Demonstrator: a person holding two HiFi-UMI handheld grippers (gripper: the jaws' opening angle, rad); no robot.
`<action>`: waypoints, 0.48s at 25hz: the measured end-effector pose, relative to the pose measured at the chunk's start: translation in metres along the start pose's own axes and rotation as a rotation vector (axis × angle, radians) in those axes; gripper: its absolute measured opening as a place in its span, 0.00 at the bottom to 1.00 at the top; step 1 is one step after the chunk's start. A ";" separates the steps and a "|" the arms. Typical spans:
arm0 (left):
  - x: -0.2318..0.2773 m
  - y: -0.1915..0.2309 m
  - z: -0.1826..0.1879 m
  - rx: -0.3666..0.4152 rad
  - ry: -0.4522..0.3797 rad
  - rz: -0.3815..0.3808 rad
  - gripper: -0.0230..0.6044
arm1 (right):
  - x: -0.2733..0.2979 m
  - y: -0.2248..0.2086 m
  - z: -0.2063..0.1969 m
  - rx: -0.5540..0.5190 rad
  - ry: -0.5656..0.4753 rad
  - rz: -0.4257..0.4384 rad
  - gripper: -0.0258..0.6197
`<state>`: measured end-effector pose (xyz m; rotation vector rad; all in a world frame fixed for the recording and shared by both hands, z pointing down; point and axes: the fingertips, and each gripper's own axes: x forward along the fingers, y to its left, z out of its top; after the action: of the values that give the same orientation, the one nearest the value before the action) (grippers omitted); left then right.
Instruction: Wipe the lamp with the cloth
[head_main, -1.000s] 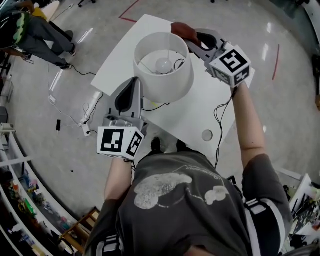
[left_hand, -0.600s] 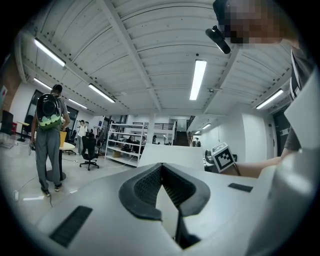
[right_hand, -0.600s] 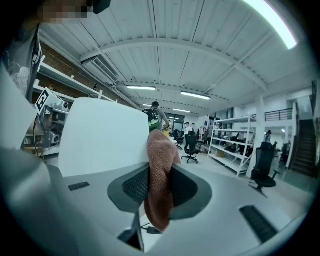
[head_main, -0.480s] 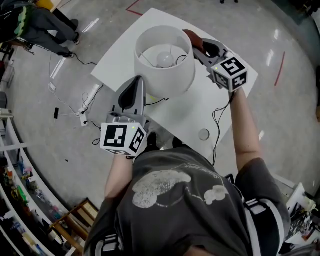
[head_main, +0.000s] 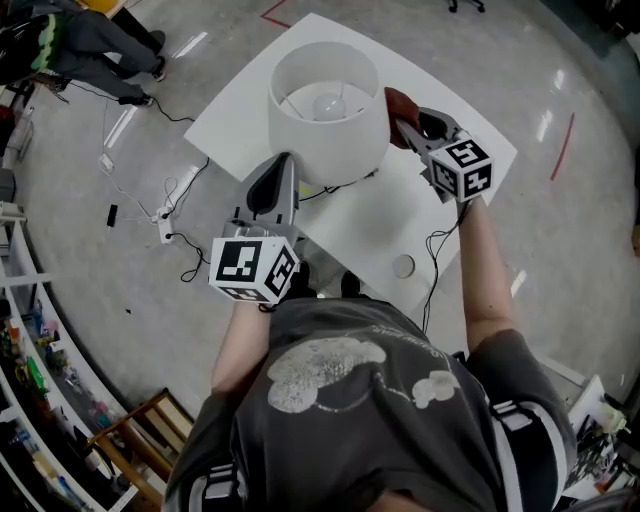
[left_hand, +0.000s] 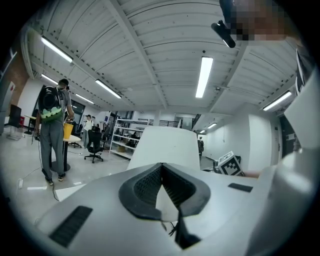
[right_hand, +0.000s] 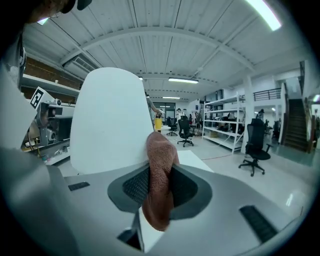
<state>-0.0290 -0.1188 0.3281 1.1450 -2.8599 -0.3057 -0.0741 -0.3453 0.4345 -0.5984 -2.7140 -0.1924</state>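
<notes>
White laminate forms the table (head_main: 385, 215), on which the lamp (head_main: 330, 150) is stood about midway between the left and right corners. A wide white drum shade is carried, with the bulb (head_main: 330, 100) seen down through its open top.

The lamp is judged light and top-heavy. Its shade looks thin and easily dented, and the bulb is fragile. Steadying is better done at the stem or base than at the shade wall.

The left gripper (head_main: 284, 165) is held low at the shade's near side, its jaws brought together with nothing seen between them. The right gripper (head_main: 407, 122) is held at the shade's right side, clamped on the cloth (head_main: 400, 102).

The rust-brown cloth is bunched between the jaws, and in the right gripper view it (right_hand: 160, 180) lies just beside the shade (right_hand: 110, 120); contact cannot be confirmed. It is judged soft and limp, so light pressure should suffice.

Only square black-and-white markers are shown on the gripper cubes; no brand or legible writing is seen.
</notes>
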 end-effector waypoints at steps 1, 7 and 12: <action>-0.002 0.000 0.001 -0.003 -0.011 -0.002 0.05 | -0.005 0.000 0.003 0.013 -0.021 -0.003 0.18; -0.012 -0.014 0.040 0.034 -0.090 -0.016 0.05 | -0.049 0.017 0.077 -0.013 -0.228 0.021 0.18; -0.012 -0.023 0.061 0.080 -0.127 -0.032 0.05 | -0.068 0.043 0.143 -0.108 -0.321 0.052 0.18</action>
<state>-0.0118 -0.1170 0.2639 1.2294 -2.9911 -0.2772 -0.0425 -0.3031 0.2788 -0.7899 -3.0060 -0.2496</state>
